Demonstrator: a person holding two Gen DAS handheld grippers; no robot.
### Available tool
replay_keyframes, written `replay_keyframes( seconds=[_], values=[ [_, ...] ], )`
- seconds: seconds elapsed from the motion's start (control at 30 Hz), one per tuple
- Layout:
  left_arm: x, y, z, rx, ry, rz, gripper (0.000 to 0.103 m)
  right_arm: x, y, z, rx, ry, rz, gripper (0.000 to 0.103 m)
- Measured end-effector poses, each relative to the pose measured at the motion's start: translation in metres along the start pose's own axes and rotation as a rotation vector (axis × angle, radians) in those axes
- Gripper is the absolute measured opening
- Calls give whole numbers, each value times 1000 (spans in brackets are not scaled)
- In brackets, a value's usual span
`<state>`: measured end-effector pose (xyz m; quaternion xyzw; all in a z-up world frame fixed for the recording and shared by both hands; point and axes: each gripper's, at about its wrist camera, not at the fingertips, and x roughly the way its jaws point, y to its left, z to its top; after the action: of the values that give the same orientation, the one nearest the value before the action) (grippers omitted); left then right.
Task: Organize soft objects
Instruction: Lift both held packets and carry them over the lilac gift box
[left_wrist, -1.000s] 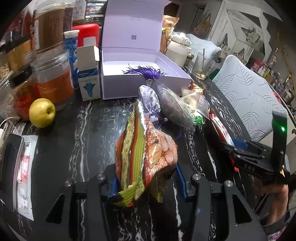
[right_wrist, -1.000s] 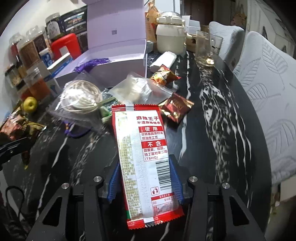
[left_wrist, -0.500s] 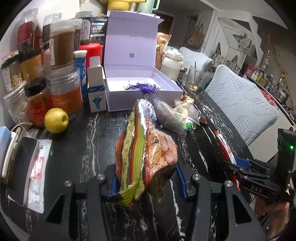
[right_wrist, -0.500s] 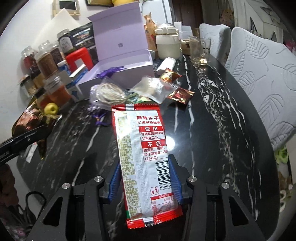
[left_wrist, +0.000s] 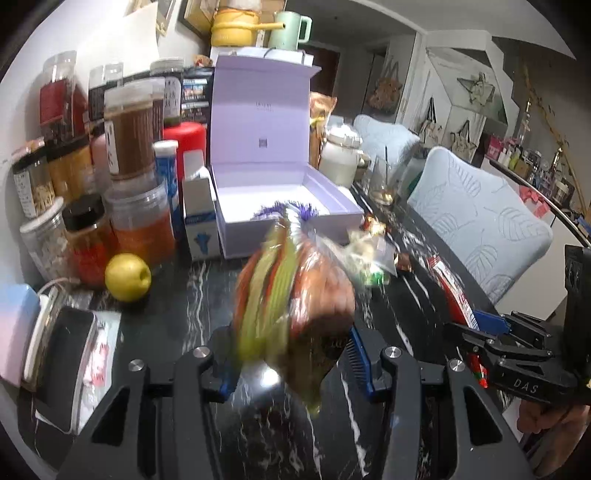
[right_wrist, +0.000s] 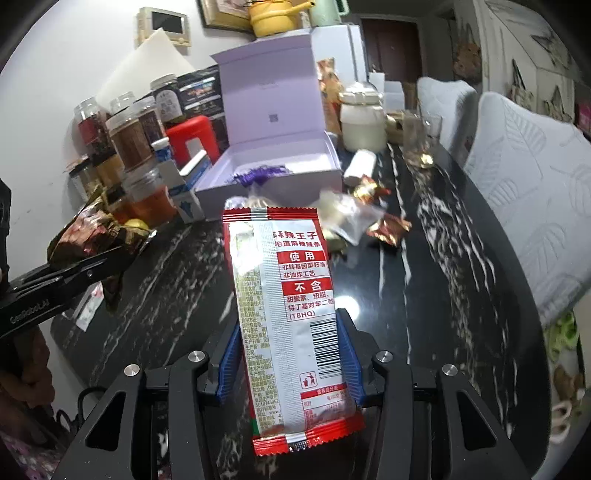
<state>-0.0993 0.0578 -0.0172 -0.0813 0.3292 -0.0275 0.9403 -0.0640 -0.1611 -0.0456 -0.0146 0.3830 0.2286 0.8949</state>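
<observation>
The left claw (left_wrist: 291, 363) holds a colourful snack bag (left_wrist: 291, 291), and the right claw (right_wrist: 288, 362) holds a red snack packet (right_wrist: 284, 306), both above the bench (right_wrist: 443, 295), short of the open lilac box (right_wrist: 273, 173) at its far edge. Each soft pack could slip or sag from its pads, or catch the box's front wall. Compared with one second ago, both claws are higher and the box looks farther.

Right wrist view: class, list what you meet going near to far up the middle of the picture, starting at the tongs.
Right tongs shut on the red-and-white snack packet → clear plastic bags → purple tassel inside the open lilac box → the box's raised lid → yellow kettle.
</observation>
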Motion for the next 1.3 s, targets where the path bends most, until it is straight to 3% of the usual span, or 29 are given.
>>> replay_keyframes(
  seconds=[0.57, 1.07, 1.3],
  values=[
    [19, -7, 54, 24, -73, -57, 47, 14, 2, 47, -47, -45, 37, 47],
    [35, 1, 105, 43, -154, -31, 47, 33, -4, 101, -95, -84, 42, 47],
    [49, 8, 135, 47, -200, 18, 47, 48, -5, 140, -146, -117, 24, 47]
  ],
)
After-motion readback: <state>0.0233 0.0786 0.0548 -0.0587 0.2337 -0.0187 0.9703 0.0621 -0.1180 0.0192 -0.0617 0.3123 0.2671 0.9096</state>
